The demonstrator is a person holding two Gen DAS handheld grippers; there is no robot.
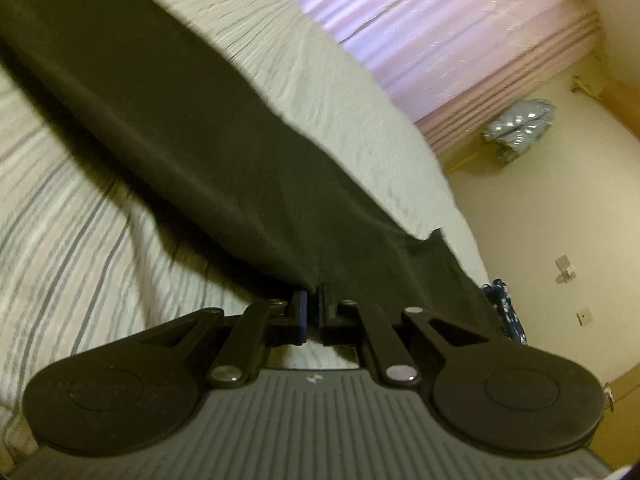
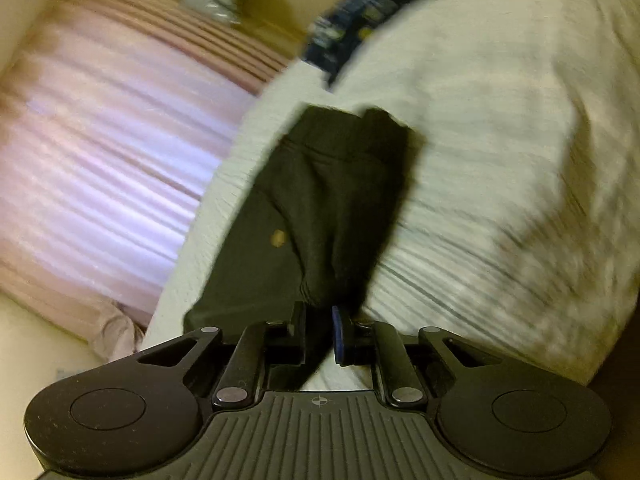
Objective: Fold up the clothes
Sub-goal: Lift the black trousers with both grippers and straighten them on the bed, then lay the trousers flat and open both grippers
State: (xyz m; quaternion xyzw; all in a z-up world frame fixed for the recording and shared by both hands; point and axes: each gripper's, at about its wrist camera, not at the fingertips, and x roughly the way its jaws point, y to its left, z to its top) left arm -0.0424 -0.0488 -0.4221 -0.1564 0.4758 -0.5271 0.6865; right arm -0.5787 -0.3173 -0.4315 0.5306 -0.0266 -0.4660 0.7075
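A pair of black trousers (image 1: 168, 112) stretches away from me across the striped bed sheet (image 1: 72, 256) in the left wrist view. My left gripper (image 1: 315, 304) is shut on the near end of the cloth. In the right wrist view the black trousers (image 2: 320, 208) hang bunched, with a waistband at the far end and a small tan button on the fabric. My right gripper (image 2: 319, 320) is shut on a fold of that cloth, with the dark fabric pinched between its fingers. The right view is blurred by motion.
A white bed cover (image 1: 344, 92) lies under the trousers. Pink curtains (image 1: 440, 28) hang behind the bed. A silver bag (image 1: 520, 124) sits on the floor by the wall. A blue patterned cloth (image 2: 368, 12) lies at the bed's far edge.
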